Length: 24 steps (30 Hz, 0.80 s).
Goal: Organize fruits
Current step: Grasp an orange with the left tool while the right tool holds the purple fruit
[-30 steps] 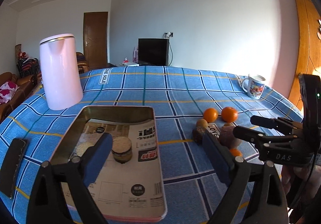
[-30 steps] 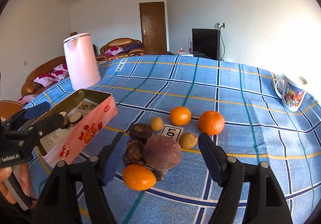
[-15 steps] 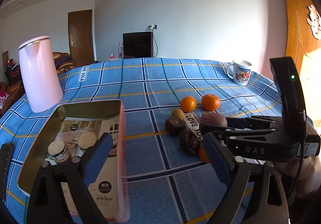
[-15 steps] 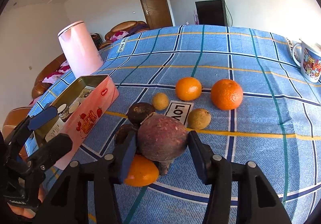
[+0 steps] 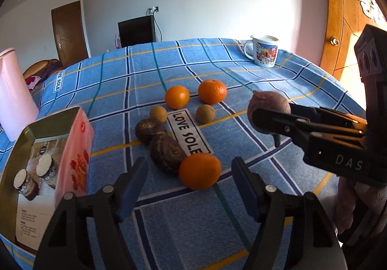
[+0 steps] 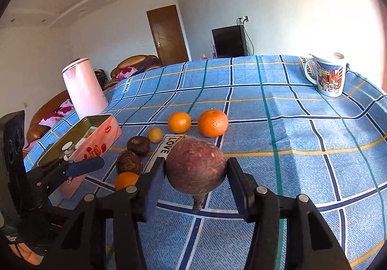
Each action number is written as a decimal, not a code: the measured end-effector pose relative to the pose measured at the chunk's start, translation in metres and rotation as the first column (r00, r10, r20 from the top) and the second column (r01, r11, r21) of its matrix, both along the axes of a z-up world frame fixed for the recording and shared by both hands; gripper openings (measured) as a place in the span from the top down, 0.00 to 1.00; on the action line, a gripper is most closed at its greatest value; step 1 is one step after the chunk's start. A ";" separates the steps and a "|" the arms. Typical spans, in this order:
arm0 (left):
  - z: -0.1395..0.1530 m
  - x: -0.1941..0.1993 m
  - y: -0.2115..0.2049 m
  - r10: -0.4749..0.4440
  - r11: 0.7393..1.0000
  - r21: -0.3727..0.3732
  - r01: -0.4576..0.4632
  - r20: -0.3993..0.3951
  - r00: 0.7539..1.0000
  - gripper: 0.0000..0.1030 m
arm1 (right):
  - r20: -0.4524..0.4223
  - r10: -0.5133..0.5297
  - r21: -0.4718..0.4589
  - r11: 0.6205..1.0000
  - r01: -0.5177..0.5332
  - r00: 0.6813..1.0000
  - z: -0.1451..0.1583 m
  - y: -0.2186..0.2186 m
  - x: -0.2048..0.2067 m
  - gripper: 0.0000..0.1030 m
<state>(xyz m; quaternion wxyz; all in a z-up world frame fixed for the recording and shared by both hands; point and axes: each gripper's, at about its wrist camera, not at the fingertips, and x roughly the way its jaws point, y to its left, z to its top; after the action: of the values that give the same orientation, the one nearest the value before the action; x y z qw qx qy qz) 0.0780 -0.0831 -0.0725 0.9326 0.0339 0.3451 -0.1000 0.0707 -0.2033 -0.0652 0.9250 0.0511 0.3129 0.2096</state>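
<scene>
Strong daylight enters from the right in both views, overexposing the white wall (image 6: 302, 16) and warming the wooden door (image 5: 343, 35). Fruit cast short, soft shadows on the tablecloth (image 5: 135, 91). Fisheye distortion bends the table edges; black vignetting fills the corners. Focus is sharp, without motion blur.

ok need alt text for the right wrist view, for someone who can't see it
The right gripper holds a dark red, beet-like root between its pads above a blue plaid tablecloth. Behind it lie three oranges, two dark brown fruits and a small tan fruit, with a pink tin and the left gripper at left, and a mug far right.
</scene>
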 end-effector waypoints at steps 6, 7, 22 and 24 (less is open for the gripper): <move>-0.004 0.013 -0.005 0.005 1.000 0.013 -0.005 -0.035 0.999 0.41 | -0.007 0.028 0.001 1.000 -0.028 1.000 -0.003 0.002 0.001 0.48; -0.005 0.014 -0.007 0.007 1.000 0.023 -0.006 -0.032 0.999 0.41 | -0.009 0.030 0.002 1.000 -0.030 1.000 -0.003 0.002 0.002 0.48; -0.006 0.013 -0.002 -0.021 1.000 -0.012 0.020 -0.047 0.999 0.59 | 0.008 0.029 0.007 1.000 -0.029 1.000 -0.004 0.001 -0.002 0.48; -0.007 0.012 0.002 -0.029 0.999 -0.036 0.027 -0.051 0.998 0.62 | 0.008 0.029 0.006 1.000 -0.029 1.000 -0.004 0.001 -0.002 0.48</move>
<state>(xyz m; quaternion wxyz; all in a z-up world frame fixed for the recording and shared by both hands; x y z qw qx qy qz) 0.0903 -0.0813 -0.0792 0.9224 0.0197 0.3666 -0.1199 0.0684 -0.2018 -0.0687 0.9229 0.0484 0.3096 0.2240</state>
